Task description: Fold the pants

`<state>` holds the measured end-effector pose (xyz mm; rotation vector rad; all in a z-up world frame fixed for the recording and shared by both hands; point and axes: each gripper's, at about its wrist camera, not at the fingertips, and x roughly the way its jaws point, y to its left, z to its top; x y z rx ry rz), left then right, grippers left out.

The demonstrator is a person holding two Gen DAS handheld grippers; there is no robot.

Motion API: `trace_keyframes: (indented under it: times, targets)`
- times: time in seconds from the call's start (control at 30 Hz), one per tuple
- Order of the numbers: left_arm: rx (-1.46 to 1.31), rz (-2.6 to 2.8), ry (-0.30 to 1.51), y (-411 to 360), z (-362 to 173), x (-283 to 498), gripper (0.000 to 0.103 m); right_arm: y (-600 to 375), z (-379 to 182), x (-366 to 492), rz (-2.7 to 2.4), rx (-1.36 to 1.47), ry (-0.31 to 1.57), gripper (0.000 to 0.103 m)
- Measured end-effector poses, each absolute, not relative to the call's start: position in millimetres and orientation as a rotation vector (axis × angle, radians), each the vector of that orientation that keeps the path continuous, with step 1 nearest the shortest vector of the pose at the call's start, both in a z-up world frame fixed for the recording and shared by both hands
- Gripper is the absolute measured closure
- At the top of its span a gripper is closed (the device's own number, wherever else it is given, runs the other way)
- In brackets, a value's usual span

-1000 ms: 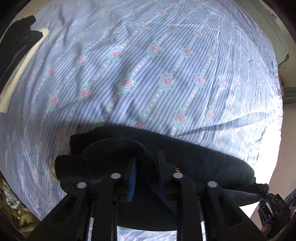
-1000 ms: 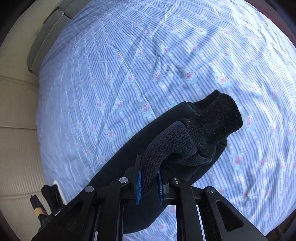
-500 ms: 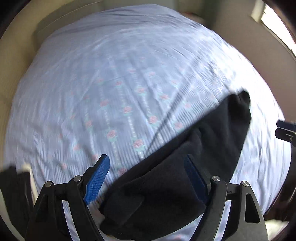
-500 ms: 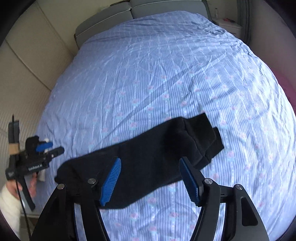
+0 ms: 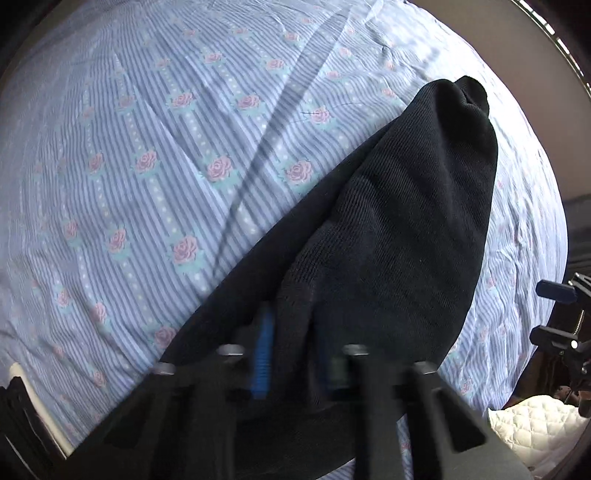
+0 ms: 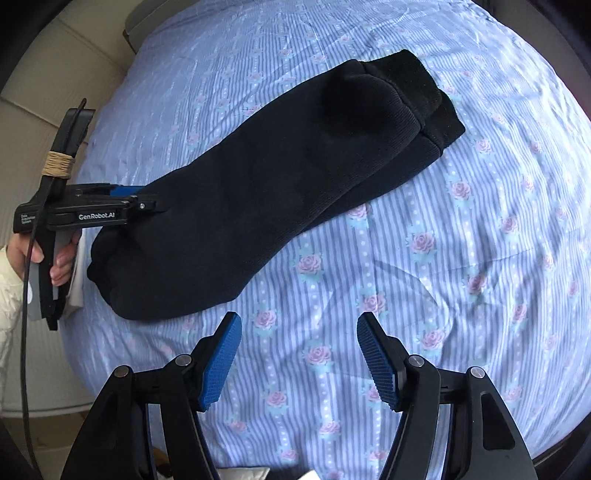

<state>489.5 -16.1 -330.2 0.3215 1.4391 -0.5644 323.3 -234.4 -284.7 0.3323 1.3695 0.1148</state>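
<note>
The black pants (image 6: 295, 177) lie folded lengthwise on the striped, rose-patterned sheet (image 6: 443, 258), cuffs toward the far right. My left gripper (image 5: 291, 332) points down at the thick near end of the pants (image 5: 406, 221). It is shut on a raised fold of the fabric, with one blue pad (image 5: 264, 343) showing. In the right wrist view the left gripper (image 6: 144, 201) bites the pants' left end, held by a hand (image 6: 59, 258). My right gripper (image 6: 299, 354) stands open over bare sheet just short of the pants, with nothing between its fingers.
The bed's edge curves along the left, with a beige wall (image 6: 55, 74) beyond and a grey pillow (image 6: 133, 26) at the far end. A white quilted cloth (image 5: 535, 424) lies off the bed at lower right. A dark object (image 5: 14, 424) sits at lower left.
Both grippers let go of the pants, which dropped flat. The left gripper then rolled, moved in and shut on the fabric again. The right gripper stayed open and drew back onto bare sheet.
</note>
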Motion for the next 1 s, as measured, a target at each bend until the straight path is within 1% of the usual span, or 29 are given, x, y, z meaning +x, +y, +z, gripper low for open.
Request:
trace_keyframes:
  times: [0.1, 0.2, 0.4, 0.57, 0.67, 0.7, 0.73, 0.8, 0.87, 1.0]
  targets:
    - [0.224, -0.582, 1.389, -4, -310, 488, 0.089, -227, -282, 328, 0.14, 0.304, 1.354, 0.037]
    - [0.228, -0.545, 1.322, 6, -294, 495, 0.089, -220, -277, 334, 0.177, 0.291, 1.338, 0.037]
    - [0.228, -0.434, 1.35, 11, -316, 520, 0.089, -200, -276, 354, 0.243, 0.251, 1.294, 0.038]
    - [0.231, -0.394, 1.369, 10, -332, 522, 0.089, -175, -286, 381, 0.382, 0.2, 1.284, 0.039]
    - [0.207, -0.373, 1.38, 13, -334, 527, 0.089, -155, -300, 395, 0.485, 0.148, 1.317, 0.04]
    - [0.195, -0.369, 1.384, 13, -334, 528, 0.089, -150, -306, 399, 0.513, 0.149, 1.34, 0.04]
    - [0.191, -0.367, 1.384, 13, -335, 528, 0.089, -147, -317, 405, 0.536, 0.168, 1.375, 0.043]
    - [0.189, -0.364, 1.379, 13, -334, 526, 0.089, -141, -328, 411, 0.53, 0.189, 1.409, 0.043]
    - [0.187, -0.362, 1.372, 14, -333, 523, 0.089, -137, -334, 418, 0.508, 0.175, 1.401, 0.046]
    - [0.175, -0.355, 1.371, 16, -329, 522, 0.087, -128, -332, 422, 0.534, 0.209, 1.366, 0.047]
